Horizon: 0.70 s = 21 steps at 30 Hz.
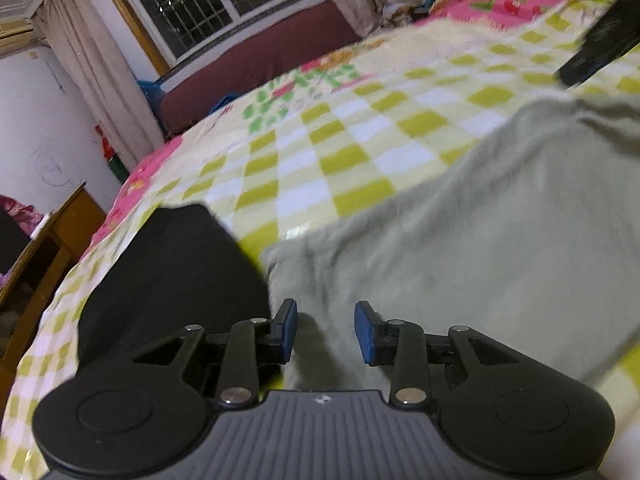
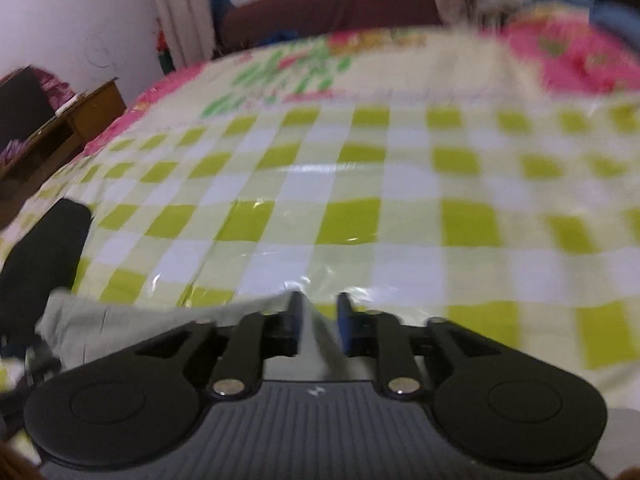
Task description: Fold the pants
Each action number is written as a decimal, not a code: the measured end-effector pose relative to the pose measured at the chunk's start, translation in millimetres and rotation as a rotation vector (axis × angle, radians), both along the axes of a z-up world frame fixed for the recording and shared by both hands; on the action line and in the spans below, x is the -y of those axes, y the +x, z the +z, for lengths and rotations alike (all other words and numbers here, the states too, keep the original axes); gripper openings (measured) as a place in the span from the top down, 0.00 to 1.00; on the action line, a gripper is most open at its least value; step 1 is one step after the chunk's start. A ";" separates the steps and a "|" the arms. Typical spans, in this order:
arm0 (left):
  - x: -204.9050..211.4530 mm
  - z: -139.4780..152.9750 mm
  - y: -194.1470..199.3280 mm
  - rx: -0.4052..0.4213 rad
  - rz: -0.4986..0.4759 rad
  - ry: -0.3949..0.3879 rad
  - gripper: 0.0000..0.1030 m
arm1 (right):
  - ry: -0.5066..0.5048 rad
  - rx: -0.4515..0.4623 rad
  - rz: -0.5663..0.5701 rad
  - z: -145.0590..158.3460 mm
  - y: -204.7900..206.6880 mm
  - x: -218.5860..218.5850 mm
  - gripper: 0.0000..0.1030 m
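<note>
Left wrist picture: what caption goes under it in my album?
Left gripper open over grey-green pants on a checked bed cover.

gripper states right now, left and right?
Left gripper: open over the grey-green pants, gripping nothing.
Right gripper: pants edge between the jaws; grip cannot be told.
</note>
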State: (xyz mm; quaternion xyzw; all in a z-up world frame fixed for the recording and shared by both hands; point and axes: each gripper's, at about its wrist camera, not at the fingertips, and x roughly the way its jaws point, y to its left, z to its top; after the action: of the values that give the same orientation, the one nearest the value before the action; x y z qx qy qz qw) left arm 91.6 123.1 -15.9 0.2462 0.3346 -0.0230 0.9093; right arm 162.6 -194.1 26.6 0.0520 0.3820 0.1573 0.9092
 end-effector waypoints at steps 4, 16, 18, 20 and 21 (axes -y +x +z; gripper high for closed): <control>-6.7 -12.8 -13.4 0.006 0.022 0.083 0.51 | 0.019 -0.118 0.092 -23.0 -53.2 1.4 0.68; 80.8 29.2 -51.4 0.054 -0.195 0.013 0.50 | 0.261 -0.067 -0.489 -9.3 -167.1 165.4 0.65; 111.3 23.5 -55.1 0.028 -0.274 -0.006 0.50 | 0.278 -0.046 -0.656 -13.1 -193.2 209.2 0.63; 142.1 18.1 -58.1 0.003 -0.349 -0.017 0.50 | 0.326 -0.048 -0.801 -22.3 -216.9 249.7 0.63; 160.2 15.1 -60.8 -0.009 -0.394 -0.019 0.50 | 0.369 -0.048 -0.832 -27.1 -224.6 262.8 0.63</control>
State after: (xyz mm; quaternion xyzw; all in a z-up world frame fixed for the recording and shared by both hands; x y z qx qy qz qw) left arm 30.8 -37.1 -0.9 0.2983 0.2837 -0.2050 0.8880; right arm -62.0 -456.9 -0.5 0.3659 0.3153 -0.1574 0.8613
